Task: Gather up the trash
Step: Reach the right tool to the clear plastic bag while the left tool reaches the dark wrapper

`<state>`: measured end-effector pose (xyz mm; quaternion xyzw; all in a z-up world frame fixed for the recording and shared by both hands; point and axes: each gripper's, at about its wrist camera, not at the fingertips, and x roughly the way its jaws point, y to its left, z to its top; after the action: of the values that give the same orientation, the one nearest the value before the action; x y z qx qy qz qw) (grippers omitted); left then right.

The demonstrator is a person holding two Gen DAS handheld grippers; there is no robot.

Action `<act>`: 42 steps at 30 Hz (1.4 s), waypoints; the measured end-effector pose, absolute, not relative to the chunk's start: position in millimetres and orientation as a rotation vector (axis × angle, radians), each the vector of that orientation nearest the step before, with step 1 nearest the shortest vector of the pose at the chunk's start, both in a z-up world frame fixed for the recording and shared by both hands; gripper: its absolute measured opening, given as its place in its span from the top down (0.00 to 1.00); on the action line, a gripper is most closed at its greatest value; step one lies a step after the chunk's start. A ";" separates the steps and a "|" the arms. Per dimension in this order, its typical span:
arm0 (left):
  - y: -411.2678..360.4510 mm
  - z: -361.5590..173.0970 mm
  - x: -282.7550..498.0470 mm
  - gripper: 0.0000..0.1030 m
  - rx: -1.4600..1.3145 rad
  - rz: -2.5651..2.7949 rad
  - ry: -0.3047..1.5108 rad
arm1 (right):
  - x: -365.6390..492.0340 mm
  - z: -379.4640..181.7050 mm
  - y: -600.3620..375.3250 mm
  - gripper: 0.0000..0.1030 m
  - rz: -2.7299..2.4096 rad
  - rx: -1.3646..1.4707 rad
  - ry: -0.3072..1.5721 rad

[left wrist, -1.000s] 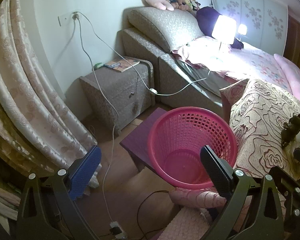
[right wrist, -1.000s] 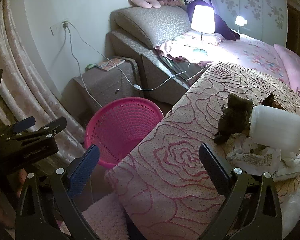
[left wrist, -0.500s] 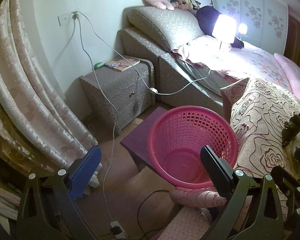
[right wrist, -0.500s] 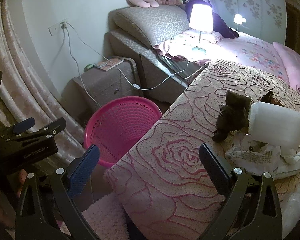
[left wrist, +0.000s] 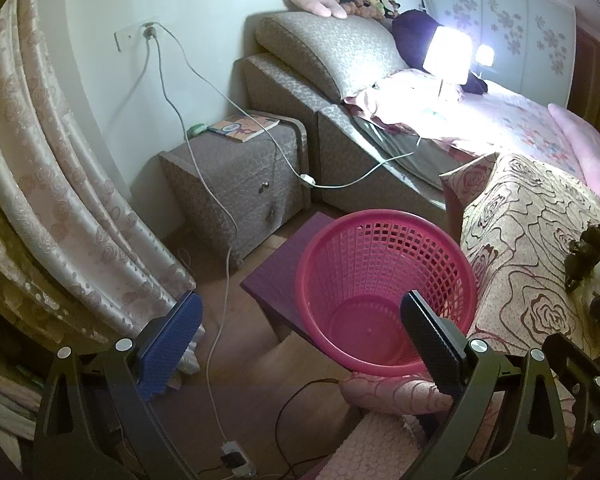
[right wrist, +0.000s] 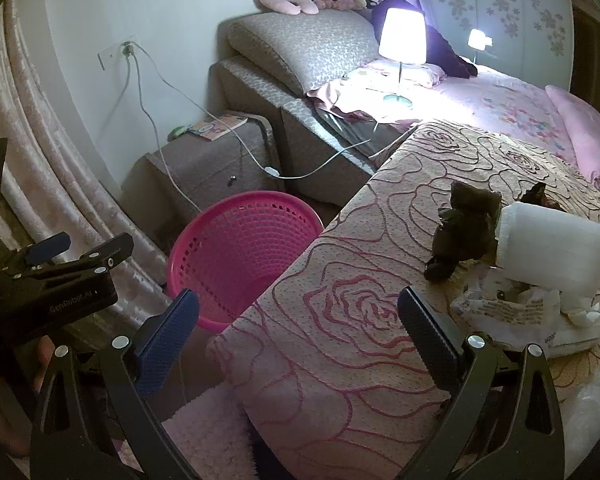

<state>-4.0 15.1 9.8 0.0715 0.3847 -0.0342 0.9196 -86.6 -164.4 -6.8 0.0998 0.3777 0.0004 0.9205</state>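
Observation:
An empty pink mesh basket (left wrist: 384, 292) stands on a low purple stool beside the rose-patterned bedspread (left wrist: 516, 264); it also shows in the right wrist view (right wrist: 240, 256). Trash lies on the bedspread: a dark crumpled lump (right wrist: 460, 232), a white foam roll (right wrist: 552, 252) and crumpled white wrappers (right wrist: 512, 312). My left gripper (left wrist: 300, 344) is open and empty, above the floor just left of the basket. My right gripper (right wrist: 300, 336) is open and empty over the bedspread's corner, left of the trash.
A bedside cabinet (left wrist: 236, 176) with a book stands by the wall. Cables (left wrist: 220, 272) run from the wall socket across the floor to a power strip. Curtains (left wrist: 60, 200) hang at left. A lit lamp (right wrist: 402, 40) stands on the bed.
Both grippers drifted slightly; the right one moved a little nearer the trash on the bedspread. Nothing was picked up.

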 end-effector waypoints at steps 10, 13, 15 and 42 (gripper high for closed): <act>13.5 7.7 -4.9 0.07 0.151 -0.075 0.794 | -93.1 -2.9 -170.0 0.06 -0.010 0.221 0.765; 11.8 6.9 -6.1 0.07 0.152 -0.086 0.797 | -100.5 2.8 -177.5 0.06 -0.024 0.232 0.751; 8.5 6.9 -8.7 0.07 0.153 -0.106 0.796 | -109.1 7.9 -187.1 0.06 -0.050 0.231 0.739; -91.2 -10.7 -60.8 0.07 0.339 -0.420 0.820 | -240.8 -14.7 -302.0 0.06 -0.353 0.301 0.755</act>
<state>-60.8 -91.2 -10.7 0.1625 0.3939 -0.2016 0.8819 -240.8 -302.0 -14.7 0.1458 0.3652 -0.1706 0.9035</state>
